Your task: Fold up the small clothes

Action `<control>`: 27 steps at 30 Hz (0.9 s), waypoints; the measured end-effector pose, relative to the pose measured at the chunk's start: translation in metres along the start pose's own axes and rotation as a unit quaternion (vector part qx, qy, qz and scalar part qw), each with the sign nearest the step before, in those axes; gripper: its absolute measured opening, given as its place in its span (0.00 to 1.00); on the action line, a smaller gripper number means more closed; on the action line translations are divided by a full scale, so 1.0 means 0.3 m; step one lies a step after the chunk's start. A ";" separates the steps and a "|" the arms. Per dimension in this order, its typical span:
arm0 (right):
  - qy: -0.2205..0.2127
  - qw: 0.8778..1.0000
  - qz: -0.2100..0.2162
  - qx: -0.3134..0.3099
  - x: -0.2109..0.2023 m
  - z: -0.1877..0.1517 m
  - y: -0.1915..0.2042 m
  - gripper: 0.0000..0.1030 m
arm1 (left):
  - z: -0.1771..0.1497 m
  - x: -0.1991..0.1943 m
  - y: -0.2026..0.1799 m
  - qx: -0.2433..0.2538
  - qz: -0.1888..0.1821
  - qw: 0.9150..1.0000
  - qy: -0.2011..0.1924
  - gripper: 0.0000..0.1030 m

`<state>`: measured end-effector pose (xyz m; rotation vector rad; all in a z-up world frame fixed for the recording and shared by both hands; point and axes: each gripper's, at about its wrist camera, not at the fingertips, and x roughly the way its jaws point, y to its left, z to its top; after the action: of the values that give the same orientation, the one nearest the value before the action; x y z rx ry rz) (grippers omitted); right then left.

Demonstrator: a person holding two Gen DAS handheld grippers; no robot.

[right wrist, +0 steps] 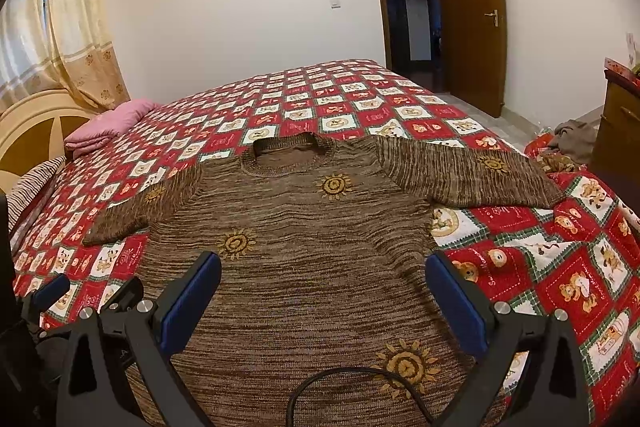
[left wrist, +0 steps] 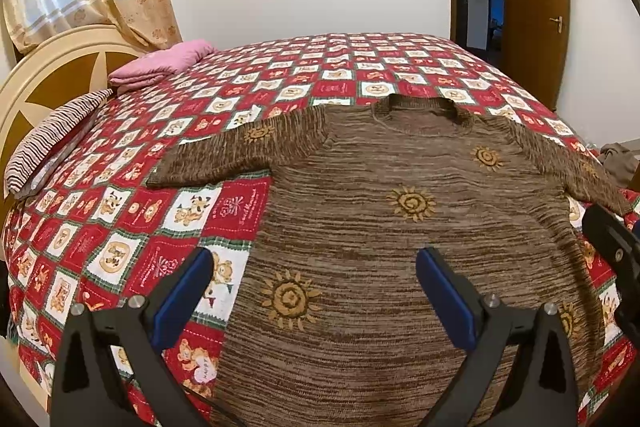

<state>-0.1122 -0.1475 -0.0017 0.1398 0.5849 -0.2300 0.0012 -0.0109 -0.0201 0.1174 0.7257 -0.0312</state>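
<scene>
A brown striped knit sweater with yellow sun motifs lies flat on the bed, collar away from me and both sleeves spread out sideways. My left gripper hovers open over the sweater's lower left part, one blue finger above the quilt, the other above the knit. My right gripper hangs open over the lower middle, nothing between its blue pads. In the right wrist view the left gripper shows at the lower left edge.
The bed carries a red-and-white patchwork quilt. A pink folded blanket, a striped pillow and the headboard sit at the left. More clothes lie at the bed's right edge, near a wooden cabinet. A black cable crosses the sweater's hem.
</scene>
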 end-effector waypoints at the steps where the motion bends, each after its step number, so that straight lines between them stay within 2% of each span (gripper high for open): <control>1: 0.001 1.000 0.000 0.000 0.002 0.000 -0.001 0.99 | -0.002 0.002 0.000 0.000 0.000 1.000 0.001 1.00; 10: 0.017 0.999 -0.032 -0.017 0.039 -0.001 -0.001 0.99 | -0.011 0.015 -0.012 0.001 -0.008 1.000 0.004 1.00; 27: 0.034 0.998 -0.055 -0.027 0.082 0.000 -0.012 0.99 | -0.027 0.056 -0.034 0.005 -0.012 1.000 0.022 1.00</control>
<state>-0.0933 -0.1553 -0.0157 0.0638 0.6664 -0.3177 0.0078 -0.0198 -0.0382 0.1190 0.7700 -0.0542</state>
